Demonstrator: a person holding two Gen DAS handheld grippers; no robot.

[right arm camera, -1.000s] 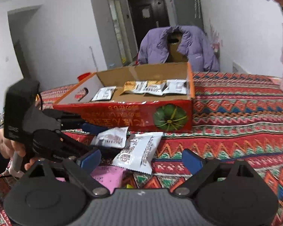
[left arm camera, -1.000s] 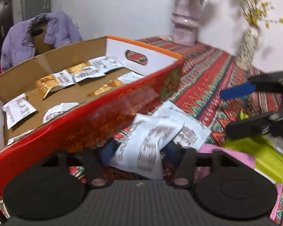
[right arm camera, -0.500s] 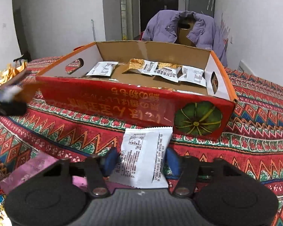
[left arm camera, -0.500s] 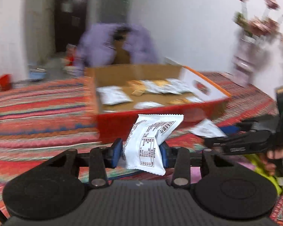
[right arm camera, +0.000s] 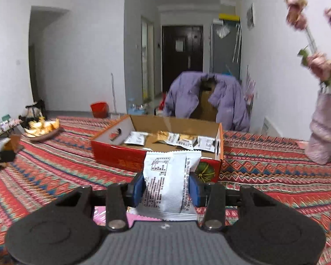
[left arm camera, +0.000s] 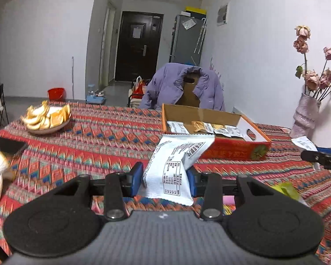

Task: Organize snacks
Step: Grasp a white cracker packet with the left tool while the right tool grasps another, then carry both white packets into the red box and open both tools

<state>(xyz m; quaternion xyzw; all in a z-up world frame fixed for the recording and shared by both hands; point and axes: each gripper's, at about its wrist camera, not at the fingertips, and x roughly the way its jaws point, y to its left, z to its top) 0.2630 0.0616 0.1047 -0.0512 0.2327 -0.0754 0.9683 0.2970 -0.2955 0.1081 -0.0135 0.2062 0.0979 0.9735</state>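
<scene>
Patterned bench point(left arm camera: 99, 141) is carrying the red snack box point(right arm camera: 130, 159) mid-frame; left gripper point(left arm camera: 164, 177) and right gripper point(right arm camera: 166, 186) are each clamping a white printed snack packet point(left arm camera: 174, 165) point(right arm camera: 167, 183).

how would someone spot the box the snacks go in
On the table's patterned red cloth, in front of the chair draped with a purple jacket, sits an open cardboard box. Its front is red with a green pumpkin picture, and packets lie inside.

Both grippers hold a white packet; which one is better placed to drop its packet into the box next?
Probably right. The right gripper holds its white packet facing the box just ahead; the left gripper sees it farther off, to the right.
</scene>
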